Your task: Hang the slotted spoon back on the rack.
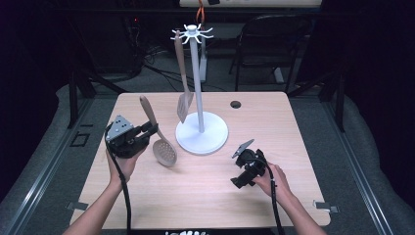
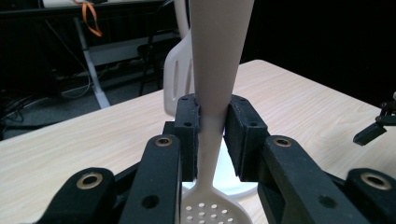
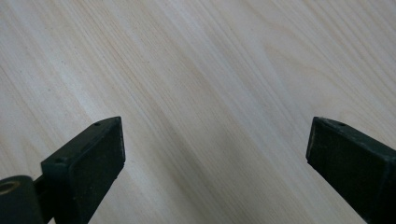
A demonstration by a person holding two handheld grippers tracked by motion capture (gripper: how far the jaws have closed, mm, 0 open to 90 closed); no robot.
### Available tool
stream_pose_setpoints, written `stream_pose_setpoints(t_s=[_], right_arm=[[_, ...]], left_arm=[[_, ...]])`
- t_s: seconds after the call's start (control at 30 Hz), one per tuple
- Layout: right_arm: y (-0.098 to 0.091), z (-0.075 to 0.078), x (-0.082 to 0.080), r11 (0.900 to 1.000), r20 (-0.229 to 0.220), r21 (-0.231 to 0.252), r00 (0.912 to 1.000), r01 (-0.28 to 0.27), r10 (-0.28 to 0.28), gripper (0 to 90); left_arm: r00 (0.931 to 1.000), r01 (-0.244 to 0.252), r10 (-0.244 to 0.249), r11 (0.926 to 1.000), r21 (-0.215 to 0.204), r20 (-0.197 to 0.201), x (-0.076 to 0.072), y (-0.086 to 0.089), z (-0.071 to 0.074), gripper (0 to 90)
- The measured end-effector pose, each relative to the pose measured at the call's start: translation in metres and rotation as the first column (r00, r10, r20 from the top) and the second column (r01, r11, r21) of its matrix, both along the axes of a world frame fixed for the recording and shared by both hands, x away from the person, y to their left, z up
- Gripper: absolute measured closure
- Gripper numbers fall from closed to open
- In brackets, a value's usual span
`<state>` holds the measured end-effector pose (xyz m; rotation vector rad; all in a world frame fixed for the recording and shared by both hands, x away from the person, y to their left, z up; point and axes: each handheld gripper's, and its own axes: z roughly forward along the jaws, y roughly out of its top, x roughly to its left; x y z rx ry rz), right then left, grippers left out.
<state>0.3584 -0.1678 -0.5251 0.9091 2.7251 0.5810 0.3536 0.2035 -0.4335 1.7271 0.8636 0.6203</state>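
Left of the white rack (image 1: 201, 132), our left gripper (image 1: 145, 131) clamped on the slotted spoon (image 1: 164, 149) handle, bowl hanging low just beside the rack's base, a spatula (image 1: 184, 105) hung on the rack, our right gripper (image 1: 243, 148) right of it, jaws wide, holding nothing

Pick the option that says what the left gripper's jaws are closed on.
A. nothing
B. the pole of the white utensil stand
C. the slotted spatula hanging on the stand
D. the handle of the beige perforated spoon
D: in the left gripper view the left gripper has its jaws pressed on both sides of the handle of the beige perforated spoon, whose holed bowl hangs below them above the light wooden table.
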Motion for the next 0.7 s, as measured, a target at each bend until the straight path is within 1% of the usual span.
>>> stream_pose_setpoints(t_s=[0.03,0.17,0.23,0.3,0.37,0.5,0.57,0.7], right_arm=[[0.0,0.001,0.0,1.0,-0.003,-0.009,1.0,0.0,0.0,4.1],[-0.001,0.0,0.0,0.9999,-0.001,0.006,0.9999,0.011,-0.011,4.0],[-0.001,0.001,0.001,1.0,-0.007,-0.009,1.0,0.0,0.0,4.1],[-0.001,0.001,0.0,1.0,-0.005,-0.008,1.0,0.002,-0.002,4.1],[-0.001,0.001,0.001,1.0,-0.005,-0.007,1.0,0.002,-0.002,4.1],[-0.002,0.001,0.001,1.0,-0.002,-0.004,1.0,0.003,-0.003,4.1],[-0.001,0.001,0.001,1.0,-0.002,-0.006,1.0,0.002,-0.002,4.1],[-0.001,0.001,0.0,1.0,-0.003,-0.004,1.0,0.004,-0.004,4.1]], left_arm=[[1.0,0.004,-0.004,1.0,0.003,0.001,0.002,-0.003,0.001,75.1],[0.9997,0.022,-0.022,0.9997,-0.002,0.005,0.009,-0.015,0.007,75.1],[0.9995,0.032,-0.032,0.9994,0.011,0.002,0.012,-0.021,0.011,75.2],[0.9993,0.036,-0.036,0.9992,0.016,0.007,0.015,-0.028,0.015,75.1],[0.999,0.041,-0.041,0.999,0.02,0.016,0.017,-0.032,0.018,75.1],[0.9985,0.051,-0.052,0.9982,0.031,0.021,0.022,-0.041,0.027,75.1],[0.9983,0.052,-0.053,0.9983,0.026,0.026,0.024,-0.045,0.029,75.1],[0.9977,0.062,-0.063,0.9976,0.031,0.027,0.03,-0.053,0.037,75.1]])
